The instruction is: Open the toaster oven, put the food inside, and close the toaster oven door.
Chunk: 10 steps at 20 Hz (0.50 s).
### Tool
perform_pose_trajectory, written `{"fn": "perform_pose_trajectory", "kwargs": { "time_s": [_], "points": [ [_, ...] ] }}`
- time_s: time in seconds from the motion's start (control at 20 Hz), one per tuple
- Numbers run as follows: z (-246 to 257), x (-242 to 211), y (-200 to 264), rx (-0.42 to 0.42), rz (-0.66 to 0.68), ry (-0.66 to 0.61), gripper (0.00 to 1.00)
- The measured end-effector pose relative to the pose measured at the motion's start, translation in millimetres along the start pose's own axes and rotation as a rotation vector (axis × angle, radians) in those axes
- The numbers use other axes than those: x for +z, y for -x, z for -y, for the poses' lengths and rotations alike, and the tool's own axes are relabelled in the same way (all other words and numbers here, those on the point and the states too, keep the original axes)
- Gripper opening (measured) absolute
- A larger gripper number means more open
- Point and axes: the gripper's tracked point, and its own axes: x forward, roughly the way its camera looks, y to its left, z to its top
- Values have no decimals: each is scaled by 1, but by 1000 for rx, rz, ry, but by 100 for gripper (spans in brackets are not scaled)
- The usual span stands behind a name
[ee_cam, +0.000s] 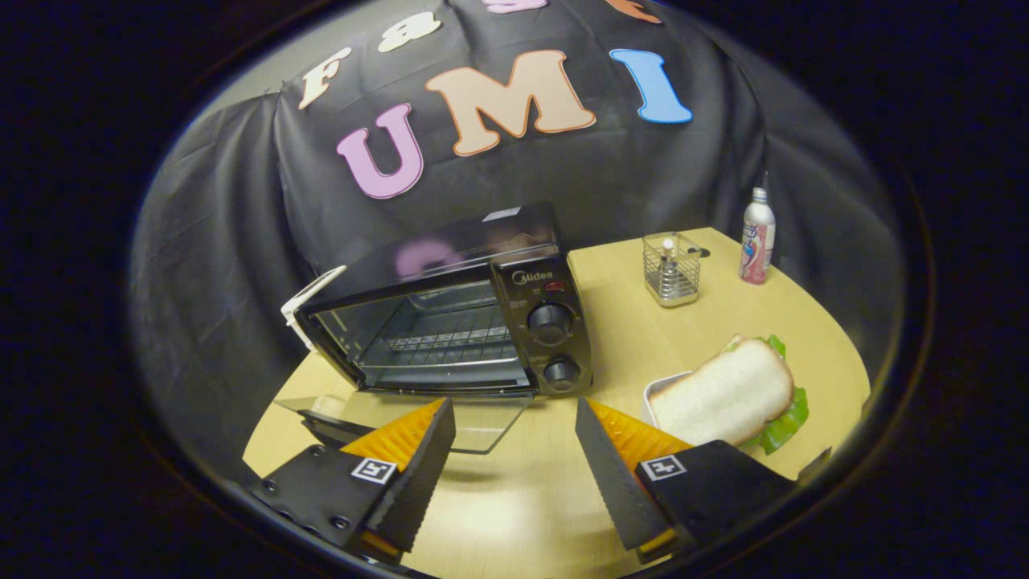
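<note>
**Oven door down, sandwich waiting on the table**

We see the gripper (514, 438) hanging over the pale wooden table (522, 498) with its two fingers spread wide apart and nothing between them — only bare tabletop shows in the gap. Just ahead of the fingers stands the black toaster oven (450, 314), set at an angle. Its glass door (474, 422) is swung fully down and lies flat out in front, its front edge reaching close to the left fingertip. Inside the cavity we can make out a wire rack (438, 338), and two round knobs (551, 322) sit one above the other on the control panel beside the opening.

The sandwich (735, 394) — white bread with green lettuce poking out below — lies tilted on a small white tray (655, 390), just beyond the right finger and well apart from the oven. Farther back we see a wire-mesh holder (671, 269) with a small bottle standing in it, and near it a pink-and-white bottle (757, 237) upright by the table's far edge.
</note>
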Motion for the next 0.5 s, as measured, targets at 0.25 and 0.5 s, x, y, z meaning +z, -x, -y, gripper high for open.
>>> {"fn": "perform_pose_trajectory", "kwargs": {
  "time_s": [0.25, 0.5],
  "points": [
    [9, -49, 0, -27, -86, 7, 94],
    [15, -71, -7, -49, -122, 72, 94]
  ]
}}
